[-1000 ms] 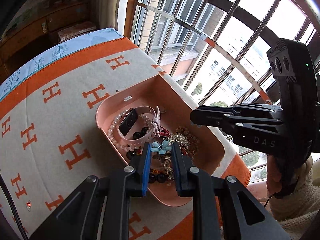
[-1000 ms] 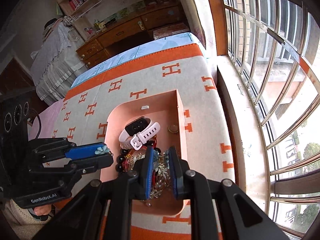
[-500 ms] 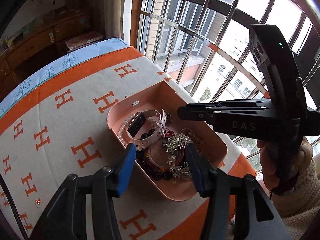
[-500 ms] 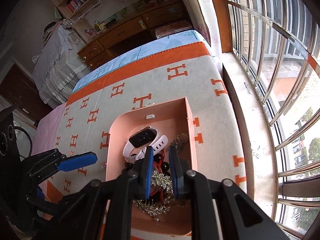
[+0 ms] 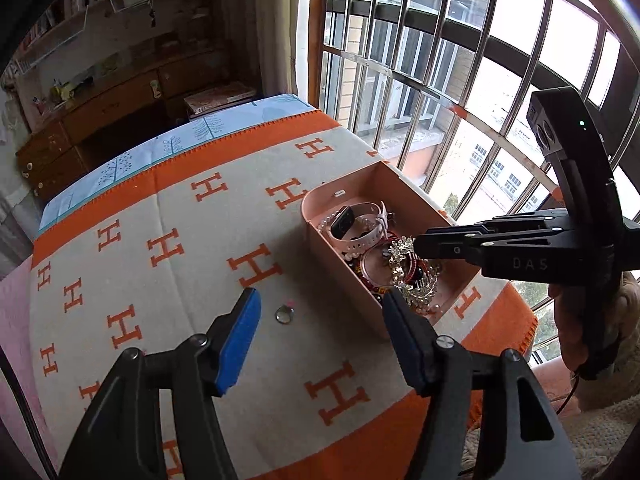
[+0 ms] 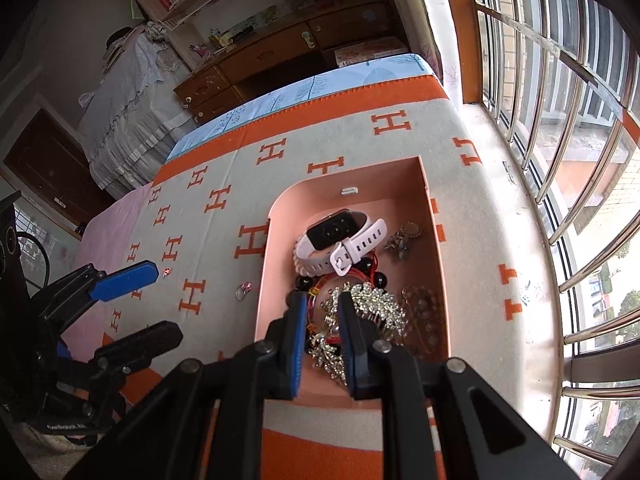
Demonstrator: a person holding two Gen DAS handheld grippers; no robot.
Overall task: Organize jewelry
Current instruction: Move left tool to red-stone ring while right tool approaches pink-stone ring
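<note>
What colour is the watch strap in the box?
The watch strap is white to pale pink with a black face; the right wrist view shows it best.

The pink tray [image 6: 276, 216] sat on the H-patterned blanket, heaped with jewelry. A white-strapped watch [image 6: 340, 236] lay buckled, dark face up, over a string of pearls [image 5: 326, 222], with black beads [image 6: 304, 282], a red bangle [image 5: 370, 268] and a sparkling silver comb [image 6: 372, 300] tangled nearer. Outside the tray's left wall, a small ring [image 5: 284, 313] lay alone on the cloth.
</note>
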